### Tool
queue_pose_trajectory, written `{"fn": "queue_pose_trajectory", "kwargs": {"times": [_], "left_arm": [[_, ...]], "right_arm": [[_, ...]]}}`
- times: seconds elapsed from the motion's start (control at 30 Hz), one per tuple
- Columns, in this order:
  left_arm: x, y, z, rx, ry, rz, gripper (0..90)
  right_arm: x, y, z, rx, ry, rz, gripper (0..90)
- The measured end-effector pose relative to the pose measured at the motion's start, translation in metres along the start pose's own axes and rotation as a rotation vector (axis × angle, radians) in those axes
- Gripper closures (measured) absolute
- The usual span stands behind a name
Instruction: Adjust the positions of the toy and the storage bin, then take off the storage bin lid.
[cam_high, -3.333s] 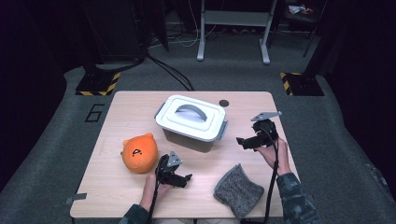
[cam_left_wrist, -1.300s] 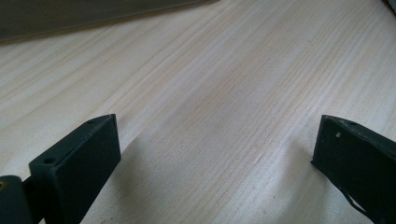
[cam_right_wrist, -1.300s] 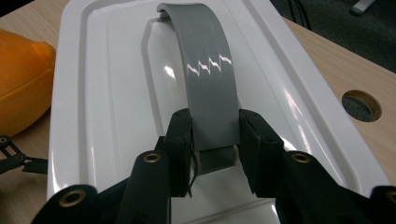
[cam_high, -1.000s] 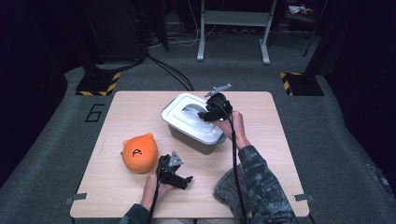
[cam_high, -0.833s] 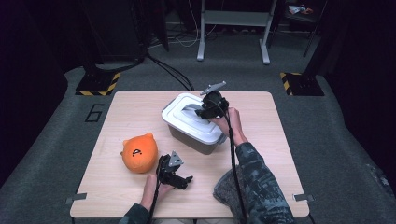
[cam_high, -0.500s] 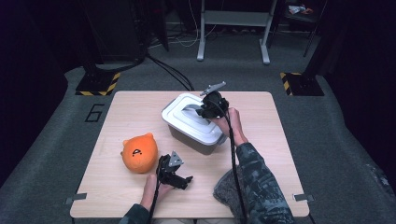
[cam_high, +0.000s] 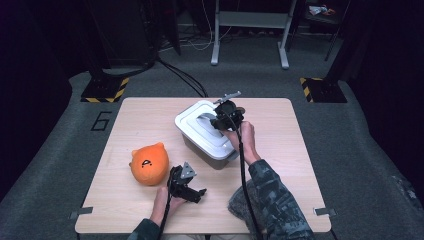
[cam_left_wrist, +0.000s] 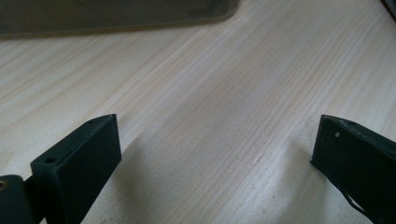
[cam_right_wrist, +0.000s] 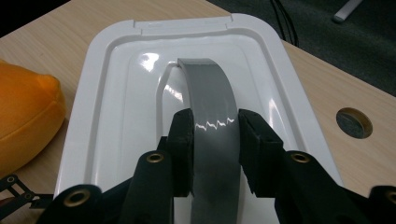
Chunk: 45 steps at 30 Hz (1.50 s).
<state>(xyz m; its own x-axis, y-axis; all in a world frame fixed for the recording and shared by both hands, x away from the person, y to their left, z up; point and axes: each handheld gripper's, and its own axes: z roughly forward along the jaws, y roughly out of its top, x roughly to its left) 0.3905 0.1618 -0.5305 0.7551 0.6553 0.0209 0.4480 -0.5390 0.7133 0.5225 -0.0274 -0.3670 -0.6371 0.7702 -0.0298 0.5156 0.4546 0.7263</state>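
Your right gripper (cam_right_wrist: 215, 140) is clamped on the grey handle (cam_right_wrist: 210, 107) to lift the white lid (cam_right_wrist: 116, 93); left gripper (cam_left_wrist: 215, 154) sits wide apart, parked on the table (cam_left_wrist: 201, 93).

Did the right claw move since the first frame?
Yes. The right claw went from the table's right side to the white-lidded box's grey handle.

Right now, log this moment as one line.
right claw: just closed, shut on lid handle | box: lid on | left claw: open over table | plush: untouched
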Motion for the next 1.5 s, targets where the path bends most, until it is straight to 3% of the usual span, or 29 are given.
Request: {"fn": "queue_pose_trajectory", "kwargs": {"times": [0.1,0.2,0.27,0.3,0.43,0.77,1.2,1.5], "left_arm": [[0.000,0.000,0.000,0.000,0.000,0.000,0.7],[0.000,0.000,0.000,0.000,0.000,0.000,0.7],[0.000,0.000,0.000,0.000,0.000,0.001,0.7],[0.000,0.000,0.000,0.000,0.000,0.001,0.7],[0.000,0.000,0.000,0.000,0.000,0.000,0.7],[0.000,0.000,0.000,0.000,-0.003,-0.004,0.7],[0.000,0.000,0.000,0.001,-0.004,-0.002,0.8],[0.000,0.000,0.000,0.005,-0.005,-0.002,0.8]], "right_arm": [[0.002,0.000,0.000,0.000,-0.008,0.013,65.6],[-0.002,0.001,0.004,0.002,0.031,0.004,57.2],[-0.002,0.001,0.006,0.005,0.044,0.003,57.2],[-0.004,0.001,0.007,0.007,0.046,-0.023,57.2],[-0.004,0.002,0.009,-0.010,0.039,-0.038,65.7],[-0.002,0.001,0.008,-0.024,0.034,-0.035,66.7],[-0.003,0.004,-0.007,-0.060,0.030,-0.030,66.7],[-0.006,0.005,-0.027,-0.080,0.020,-0.033,66.7]]}}
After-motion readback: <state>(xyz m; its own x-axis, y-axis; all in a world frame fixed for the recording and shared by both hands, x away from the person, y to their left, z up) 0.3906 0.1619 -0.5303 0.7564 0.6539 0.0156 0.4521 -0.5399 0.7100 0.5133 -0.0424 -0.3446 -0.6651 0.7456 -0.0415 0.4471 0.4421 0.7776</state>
